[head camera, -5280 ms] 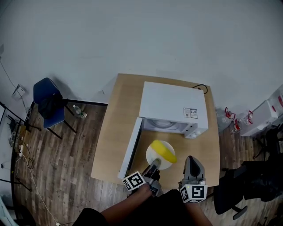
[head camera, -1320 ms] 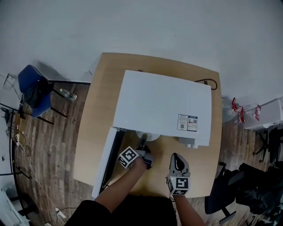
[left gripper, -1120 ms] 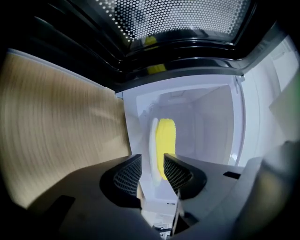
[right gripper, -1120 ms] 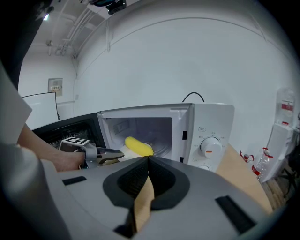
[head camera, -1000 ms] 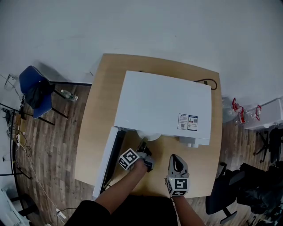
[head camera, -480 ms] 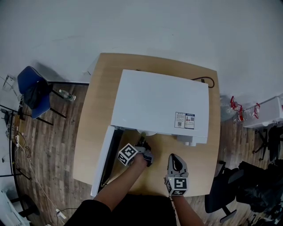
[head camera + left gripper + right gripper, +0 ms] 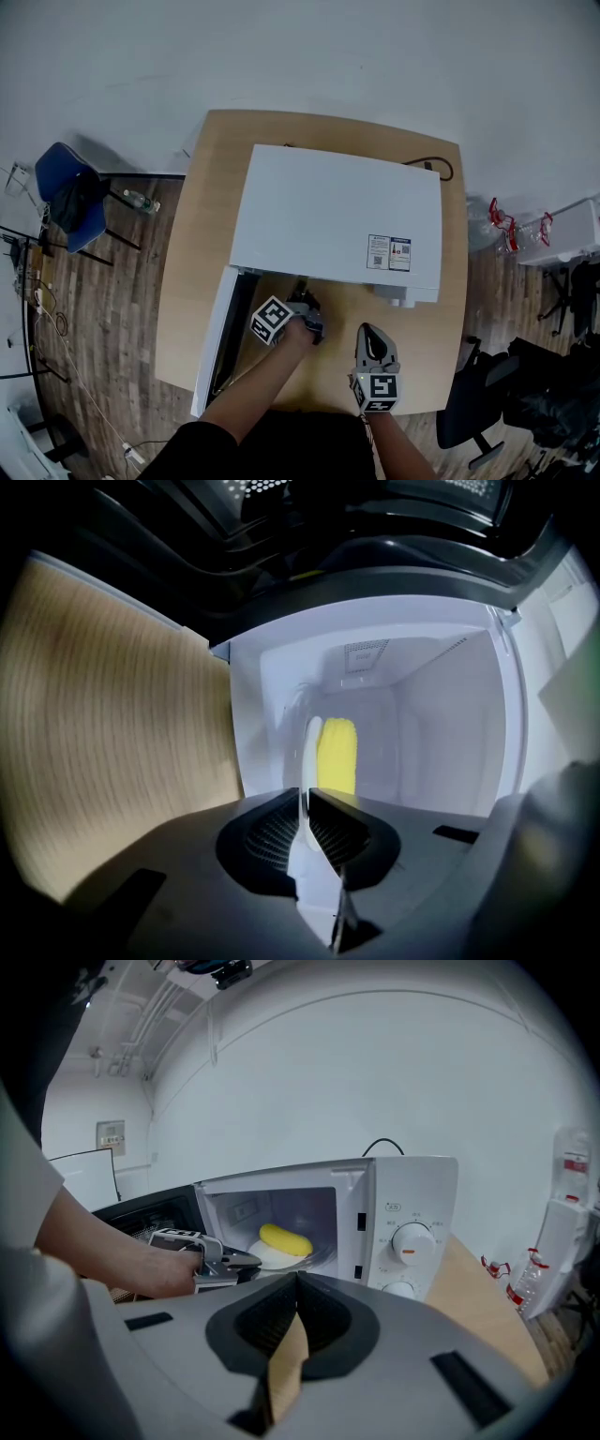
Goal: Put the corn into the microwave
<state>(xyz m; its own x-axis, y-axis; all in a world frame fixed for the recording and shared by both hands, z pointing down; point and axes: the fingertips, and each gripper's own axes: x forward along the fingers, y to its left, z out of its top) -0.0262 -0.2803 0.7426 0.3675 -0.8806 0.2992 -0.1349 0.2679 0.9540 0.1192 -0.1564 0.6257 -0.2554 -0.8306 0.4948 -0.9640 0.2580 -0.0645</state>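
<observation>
So on the far left there's a blue chair (image 7: 66,192) on the wood floor, well apart from the table (image 7: 202,244). The microwave (image 7: 337,220) sits on that table with its door (image 7: 216,337) swung open on the left side. The left gripper (image 7: 306,808) points into the opening, and its jaws are pinched together on the rim of a white plate (image 7: 308,747). The corn (image 7: 338,755) is lying on that plate, inside the microwave cavity; you can see it nicely from the right gripper view too. Over on the right, the right gripper (image 7: 295,1283) hangs above the table in front of the dials (image 7: 411,1241), jaws closed with nothing between them. A black cable (image 7: 441,169) loops at the table's back right corner.
</observation>
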